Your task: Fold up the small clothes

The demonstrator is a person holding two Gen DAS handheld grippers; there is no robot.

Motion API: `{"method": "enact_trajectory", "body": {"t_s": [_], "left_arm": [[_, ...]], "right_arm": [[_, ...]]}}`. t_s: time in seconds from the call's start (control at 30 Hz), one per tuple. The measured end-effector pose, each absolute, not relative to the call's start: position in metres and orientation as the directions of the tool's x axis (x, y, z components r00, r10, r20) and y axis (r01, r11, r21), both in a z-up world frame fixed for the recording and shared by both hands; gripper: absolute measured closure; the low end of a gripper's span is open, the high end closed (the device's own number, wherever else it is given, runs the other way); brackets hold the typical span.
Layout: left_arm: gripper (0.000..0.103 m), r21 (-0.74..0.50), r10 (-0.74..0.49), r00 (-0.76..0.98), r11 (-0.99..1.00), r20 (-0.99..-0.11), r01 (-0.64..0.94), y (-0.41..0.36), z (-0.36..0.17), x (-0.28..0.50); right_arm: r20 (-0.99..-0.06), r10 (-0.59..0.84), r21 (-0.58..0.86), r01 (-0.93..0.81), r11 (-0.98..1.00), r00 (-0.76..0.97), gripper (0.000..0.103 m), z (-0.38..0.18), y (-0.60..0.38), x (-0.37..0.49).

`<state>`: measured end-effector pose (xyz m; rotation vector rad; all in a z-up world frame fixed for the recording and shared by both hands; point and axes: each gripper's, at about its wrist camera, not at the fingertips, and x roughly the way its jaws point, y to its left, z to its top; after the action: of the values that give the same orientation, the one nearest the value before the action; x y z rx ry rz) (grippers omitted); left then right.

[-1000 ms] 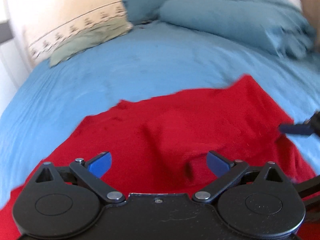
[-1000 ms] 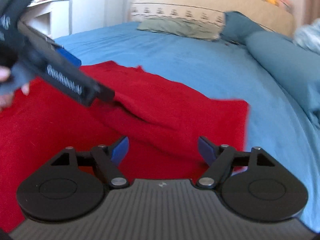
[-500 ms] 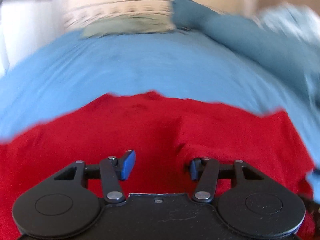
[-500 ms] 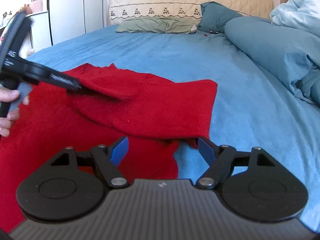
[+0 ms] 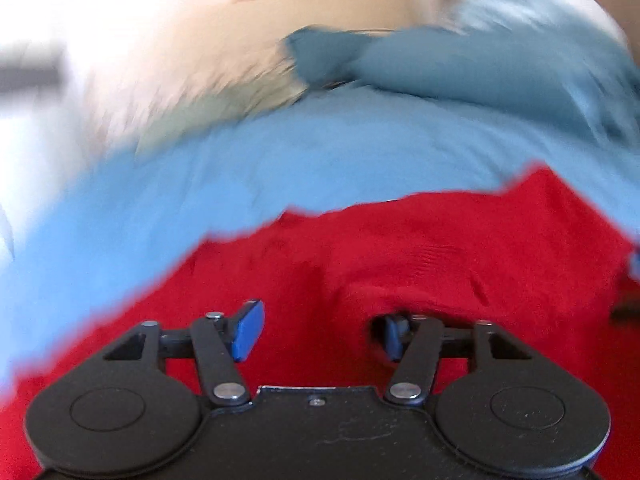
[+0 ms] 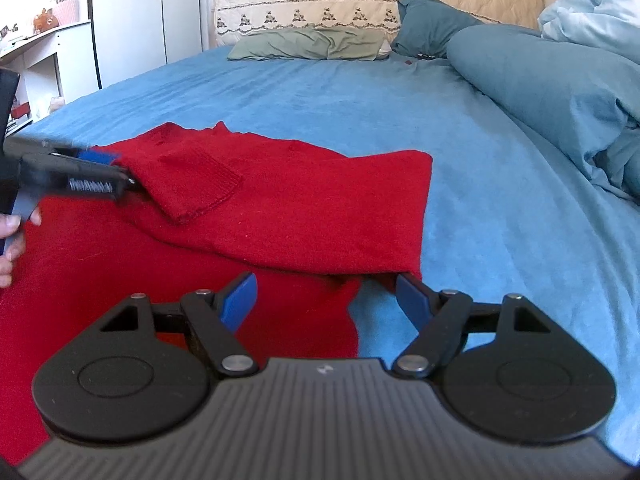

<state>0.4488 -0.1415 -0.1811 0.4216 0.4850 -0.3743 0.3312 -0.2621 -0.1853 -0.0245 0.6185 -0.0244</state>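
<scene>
A red knit garment lies spread on the blue bed, with one sleeve folded back over its body. In the right wrist view my left gripper reaches in from the left, its tips at that sleeve's edge. Its own view is blurred. There the left gripper hangs low over the red garment. Its jaws are opening, cloth lies between them unpinched, and one finger is tucked under a fold. My right gripper stands open at the garment's near right corner, holding nothing.
The blue bed sheet stretches away to a quilted headboard. A green pillow lies at the head, and a teal duvet is bunched along the right side. White cupboards stand at the left. A hand grips the left tool.
My left gripper narrowed its jaws and sank toward the cloth while its view swung and blurred. The sleeve dropped flat onto the body. My right gripper slid right to the garment's corner, then held still.
</scene>
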Motion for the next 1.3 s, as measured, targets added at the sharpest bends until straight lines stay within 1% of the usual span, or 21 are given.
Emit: {"method": "enact_trajectory", "body": {"t_s": [0.07, 0.2, 0.3, 0.33, 0.37, 0.4, 0.43, 0.47, 0.5, 0.53, 0.67, 0.8, 0.93, 1.03, 1.2, 1.3], "left_arm": [[0.033, 0.446, -0.260, 0.839, 0.751, -0.478, 0.487, -0.159, -0.184, 0.435], [0.033, 0.630, -0.307, 0.838, 0.555, -0.452, 0.543, -0.183, -0.198, 0.413], [0.033, 0.722, -0.330, 0.835, 0.423, -0.440, 0.548, -0.196, -0.212, 0.403], [0.034, 0.732, -0.331, 0.835, 0.406, -0.440, 0.547, -0.198, -0.215, 0.405], [0.037, 0.730, -0.330, 0.831, 0.401, -0.448, 0.553, -0.199, -0.216, 0.408], [0.039, 0.715, -0.331, 0.820, 0.405, -0.466, 0.570, -0.200, -0.215, 0.412], [0.046, 0.699, -0.333, 0.810, 0.410, -0.483, 0.586, -0.200, -0.213, 0.417], [0.059, 0.684, -0.334, 0.800, 0.414, -0.499, 0.600, -0.199, -0.211, 0.420], [0.070, 0.672, -0.333, 0.790, 0.415, -0.515, 0.613, -0.199, -0.210, 0.423], [0.096, 0.663, -0.326, 0.782, 0.415, -0.531, 0.624, -0.199, -0.210, 0.425], [0.097, 0.606, -0.333, 0.760, 0.463, -0.558, 0.647, -0.196, -0.203, 0.432], [0.097, 0.498, -0.313, 0.779, 0.627, -0.543, 0.599, -0.178, -0.179, 0.447], [0.097, 0.342, -0.257, 0.828, 0.819, -0.499, 0.461, -0.133, -0.147, 0.473], [0.097, 0.229, -0.190, 0.856, 0.915, -0.480, 0.331, -0.088, -0.136, 0.487], [0.097, 0.069, -0.074, 0.878, 0.990, -0.473, 0.121, -0.017, -0.136, 0.493], [0.097, -0.024, -0.068, 0.863, 0.998, -0.501, 0.064, 0.013, -0.148, 0.491]], "right_arm": [[-0.578, -0.031, -0.033, 0.015, 0.999, 0.815, 0.011, -0.185, -0.261, 0.331], [-0.578, -0.029, -0.025, 0.018, 1.000, 0.815, 0.011, -0.186, -0.261, 0.332], [-0.580, -0.028, -0.020, 0.020, 1.000, 0.814, 0.011, -0.185, -0.262, 0.331], [-0.581, -0.027, -0.019, 0.020, 1.000, 0.814, 0.011, -0.185, -0.262, 0.331], [-0.581, -0.026, -0.018, 0.019, 1.000, 0.814, 0.011, -0.184, -0.262, 0.331], [-0.580, -0.025, -0.017, 0.019, 1.000, 0.814, 0.011, -0.183, -0.262, 0.331], [-0.580, -0.024, -0.016, 0.018, 1.000, 0.814, 0.011, -0.183, -0.262, 0.331], [-0.581, -0.024, -0.015, 0.018, 1.000, 0.814, 0.011, -0.182, -0.263, 0.331], [-0.580, -0.023, -0.012, 0.020, 1.000, 0.814, 0.011, -0.182, -0.263, 0.331], [-0.581, -0.022, -0.010, 0.020, 1.000, 0.814, 0.011, -0.182, -0.264, 0.331], [-0.581, -0.022, 0.001, 0.028, 1.000, 0.813, 0.011, -0.181, -0.265, 0.331], [-0.581, -0.027, 0.013, 0.043, 0.999, 0.813, 0.011, -0.178, -0.266, 0.330], [-0.582, -0.048, 0.008, 0.064, 0.998, 0.812, 0.011, -0.174, -0.266, 0.331], [-0.585, -0.075, -0.002, 0.091, 0.996, 0.808, 0.007, -0.173, -0.263, 0.333], [-0.603, -0.110, -0.016, 0.125, 0.992, 0.790, 0.006, -0.174, -0.260, 0.340], [-0.634, -0.121, -0.038, 0.126, 0.991, 0.764, 0.006, -0.180, -0.256, 0.352]]}}
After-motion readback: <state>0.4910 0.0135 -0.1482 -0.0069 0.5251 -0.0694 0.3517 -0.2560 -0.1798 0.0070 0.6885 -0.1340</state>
